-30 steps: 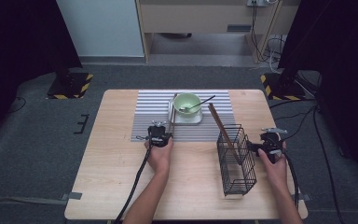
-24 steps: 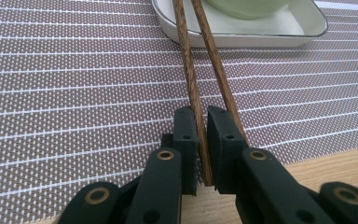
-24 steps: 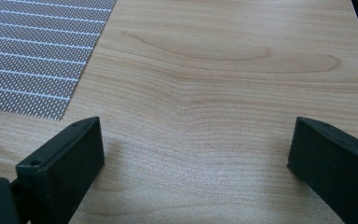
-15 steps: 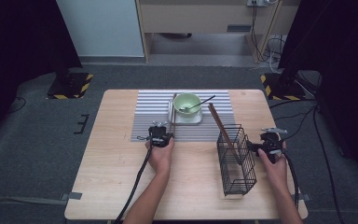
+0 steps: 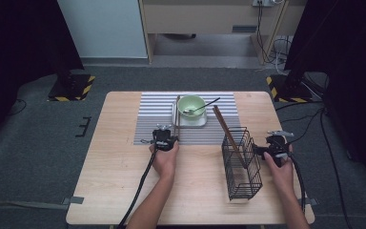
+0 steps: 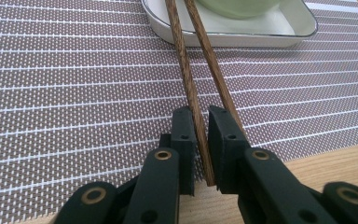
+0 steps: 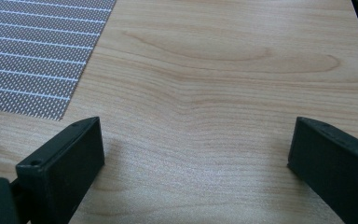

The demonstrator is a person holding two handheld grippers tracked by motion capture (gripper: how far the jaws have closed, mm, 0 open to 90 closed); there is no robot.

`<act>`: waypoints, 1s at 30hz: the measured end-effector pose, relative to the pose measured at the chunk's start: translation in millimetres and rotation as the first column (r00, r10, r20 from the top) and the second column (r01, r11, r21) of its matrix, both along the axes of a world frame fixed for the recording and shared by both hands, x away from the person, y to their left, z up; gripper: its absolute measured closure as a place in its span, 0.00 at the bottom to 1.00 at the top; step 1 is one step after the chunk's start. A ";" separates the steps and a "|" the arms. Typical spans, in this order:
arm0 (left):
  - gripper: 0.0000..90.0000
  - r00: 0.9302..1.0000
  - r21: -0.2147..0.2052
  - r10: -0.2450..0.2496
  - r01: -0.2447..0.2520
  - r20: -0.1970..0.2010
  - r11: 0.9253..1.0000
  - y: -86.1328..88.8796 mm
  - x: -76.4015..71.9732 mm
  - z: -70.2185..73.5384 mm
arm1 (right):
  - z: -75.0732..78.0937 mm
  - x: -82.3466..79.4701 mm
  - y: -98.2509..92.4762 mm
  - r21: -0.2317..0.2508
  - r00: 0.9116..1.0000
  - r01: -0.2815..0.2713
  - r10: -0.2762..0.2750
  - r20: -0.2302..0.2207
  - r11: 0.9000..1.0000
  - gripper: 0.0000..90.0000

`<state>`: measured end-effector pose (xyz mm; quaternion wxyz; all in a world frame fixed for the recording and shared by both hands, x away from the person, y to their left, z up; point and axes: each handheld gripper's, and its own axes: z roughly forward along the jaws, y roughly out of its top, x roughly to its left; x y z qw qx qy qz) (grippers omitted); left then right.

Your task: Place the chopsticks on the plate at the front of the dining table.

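Almost nothing has shifted over the last second: both hands sit where they were, the left gripper (image 5: pixel 165 139) at the near edge of the striped placemat (image 5: pixel 148 124), the right gripper (image 5: pixel 275 145) beside the wire basket (image 5: pixel 241 164).

In the left gripper view the jaws are closed on the near end of one of the two chopsticks (image 6: pixel 192 93), while its twin passes just outside the right-hand jaw. Both sticks lie on the placemat with their far ends resting on the rim of the white tray (image 6: pixel 242 36) that carries the green bowl (image 5: pixel 191 106). The right gripper's jaws stand wide apart over bare table (image 7: pixel 214 93), holding nothing.

The risk lies in the grip. Only one stick is pinched, and close to its tip, so a lift would likely pivot it and leave the partner behind or knock it off the tray. A careless swing could also nudge the bowl, in which a spoon (image 5: pixel 202 107) leans.
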<state>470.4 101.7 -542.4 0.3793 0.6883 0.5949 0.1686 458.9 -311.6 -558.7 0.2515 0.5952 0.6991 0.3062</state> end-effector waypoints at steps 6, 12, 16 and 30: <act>0.88 1.000 -0.007 -0.003 0.003 0.001 1.000 -0.8 -0.1 -0.2 | 0.0 0.0 0.0 0.001 1.000 0.000 0.000 0.000 1.000 0.04; 0.88 1.000 -0.011 -0.004 0.004 0.001 1.000 -0.7 0.1 -0.3 | 0.0 0.0 0.0 0.001 1.000 0.000 0.000 0.000 1.000 0.04; 0.87 1.000 -0.014 -0.004 0.004 0.000 1.000 -0.7 0.5 -0.2 | 0.0 0.1 0.3 0.002 1.000 0.002 -0.002 0.000 1.000 0.04; 0.88 1.000 -0.027 -0.002 0.002 -0.002 1.000 2.3 3.9 -0.5 | 0.0 0.1 0.3 0.002 1.000 0.002 -0.002 0.000 1.000 0.04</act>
